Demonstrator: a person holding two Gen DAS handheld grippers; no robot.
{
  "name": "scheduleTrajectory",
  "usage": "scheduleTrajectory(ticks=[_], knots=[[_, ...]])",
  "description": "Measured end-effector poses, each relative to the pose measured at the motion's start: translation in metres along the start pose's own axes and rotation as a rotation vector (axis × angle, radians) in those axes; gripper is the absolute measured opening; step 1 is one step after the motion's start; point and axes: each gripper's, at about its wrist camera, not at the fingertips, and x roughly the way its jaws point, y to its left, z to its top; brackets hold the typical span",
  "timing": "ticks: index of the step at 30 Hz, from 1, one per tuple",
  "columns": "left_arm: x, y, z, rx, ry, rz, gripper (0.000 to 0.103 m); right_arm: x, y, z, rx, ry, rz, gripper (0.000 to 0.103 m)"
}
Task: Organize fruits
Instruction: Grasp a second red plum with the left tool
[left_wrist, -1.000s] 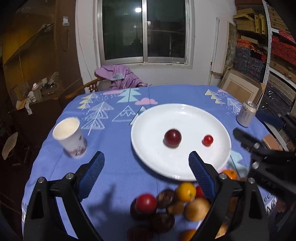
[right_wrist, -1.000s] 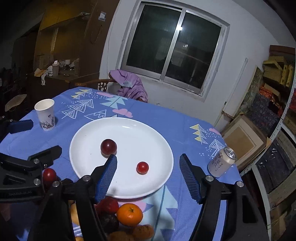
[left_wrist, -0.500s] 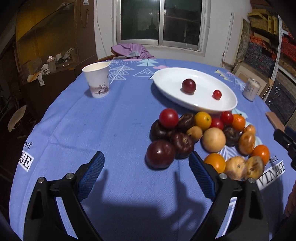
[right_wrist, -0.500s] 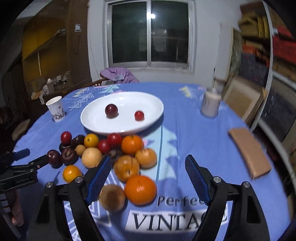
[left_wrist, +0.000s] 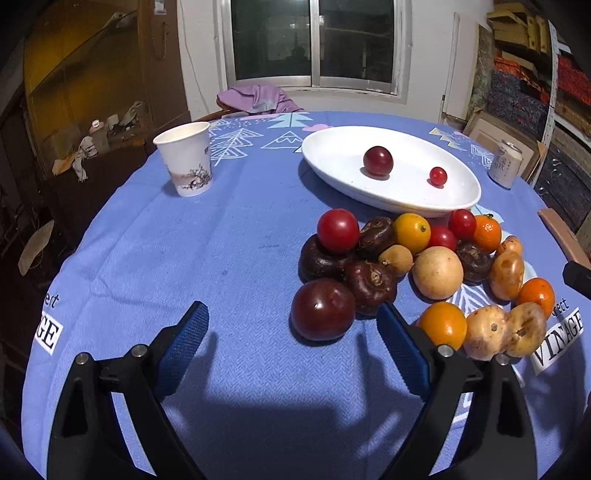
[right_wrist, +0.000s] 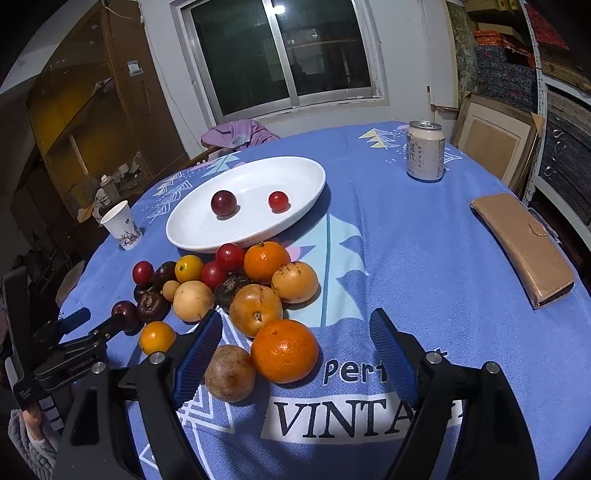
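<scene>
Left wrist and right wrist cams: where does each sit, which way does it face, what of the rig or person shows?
Left wrist: on the left gripper, low over the table, facing the window; own open fingers, dark plum ahead.
Right wrist: on the right gripper, facing the window; own open fingers, big orange ahead, the left gripper and a sleeve at left.
Shared: white plate with two fruits, paper cup, can, fruit pile.

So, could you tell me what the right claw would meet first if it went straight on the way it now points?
Probably the large round orange fruit lying just ahead between the open right claw's fingers, though depth is hard to judge.
</scene>
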Motion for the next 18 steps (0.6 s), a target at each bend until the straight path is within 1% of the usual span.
scheduleTrajectory(ticks=[1,2,3,5,9,11,15,16,17,18], knots=[[0.002,0.000,0.001,0.002,0.007,-0.010,0.088,0.000,0.001,0.000,-0.002,0.000,-0.002,0.083],[0.006,0.000,0.002,0.001,0.021,-0.021,0.082,0.000,0.001,0.000,-0.003,0.001,-0.004,0.083],[0.010,-0.001,0.002,-0.002,0.039,-0.032,0.079,0.001,0.000,0.000,-0.001,0.003,-0.005,0.083],[0.016,0.002,0.002,-0.017,0.065,-0.050,0.070,0.001,-0.001,0.000,0.006,0.007,-0.006,0.083],[0.019,0.008,0.004,-0.046,0.066,-0.065,0.070,0.004,-0.003,-0.001,0.011,0.018,-0.007,0.083],[0.021,0.007,0.005,-0.034,0.058,-0.058,0.070,0.005,-0.002,-0.001,0.004,0.023,-0.011,0.083],[0.027,0.000,0.005,-0.001,0.066,-0.040,0.068,0.010,0.001,-0.003,-0.020,0.036,-0.034,0.083],[0.028,-0.001,0.006,0.001,0.069,-0.051,0.065,0.012,0.002,-0.004,-0.025,0.042,-0.046,0.083],[0.030,-0.001,0.006,0.001,0.081,-0.078,0.056,0.014,0.002,-0.005,-0.029,0.049,-0.056,0.083],[0.032,-0.002,0.007,0.000,0.090,-0.099,0.052,0.017,0.001,-0.006,-0.030,0.059,-0.065,0.083]])
